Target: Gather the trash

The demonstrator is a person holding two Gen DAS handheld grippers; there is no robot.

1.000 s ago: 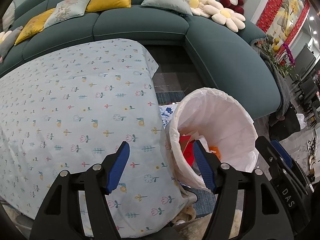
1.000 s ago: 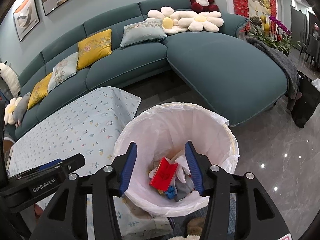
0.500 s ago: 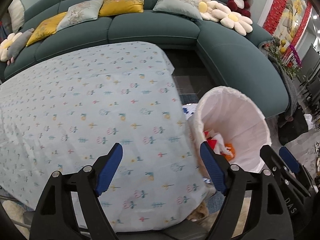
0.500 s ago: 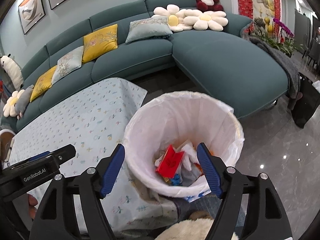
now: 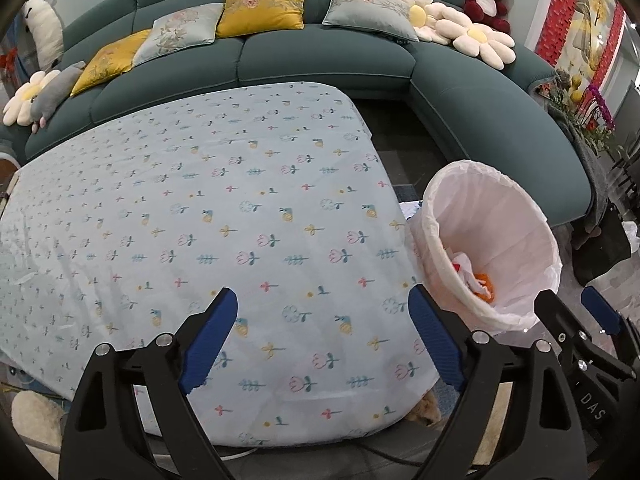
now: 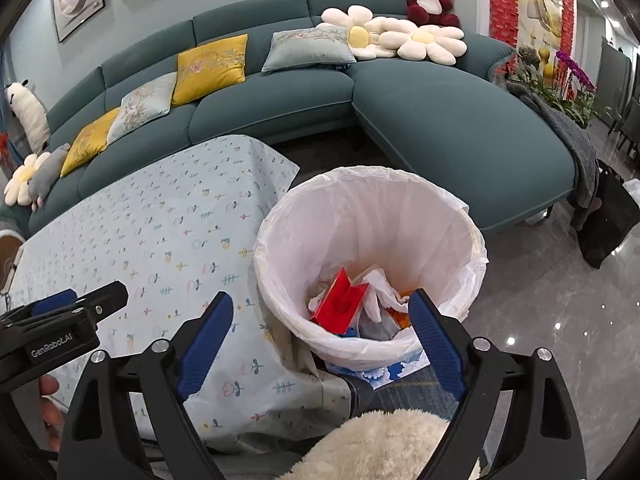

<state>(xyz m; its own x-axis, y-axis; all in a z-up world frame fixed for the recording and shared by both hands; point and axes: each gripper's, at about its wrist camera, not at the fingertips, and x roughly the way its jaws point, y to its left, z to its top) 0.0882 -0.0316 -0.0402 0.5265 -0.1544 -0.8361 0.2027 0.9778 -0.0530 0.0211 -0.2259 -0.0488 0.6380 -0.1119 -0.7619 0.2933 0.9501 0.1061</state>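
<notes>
both grippers stand wide with nothing between their blue pads, their jaws having just been opening. the right gripper (image 6: 320, 340) looks straight down into the lined bin (image 6: 476, 248), which holds a red packet (image 6: 340, 300) and crumpled white wrappers (image 6: 378, 284); the left gripper (image 5: 324, 340) hangs over the flowered tablecloth (image 5: 208, 200), with the bin off to its right beside the table corner. no loose trash shows on the cloth, so the collecting looks about done. the right hand is the nearer to the bin.

One bin (image 6: 372, 240) (lined), two flower cushions (image 6: 394, 36).
</notes>
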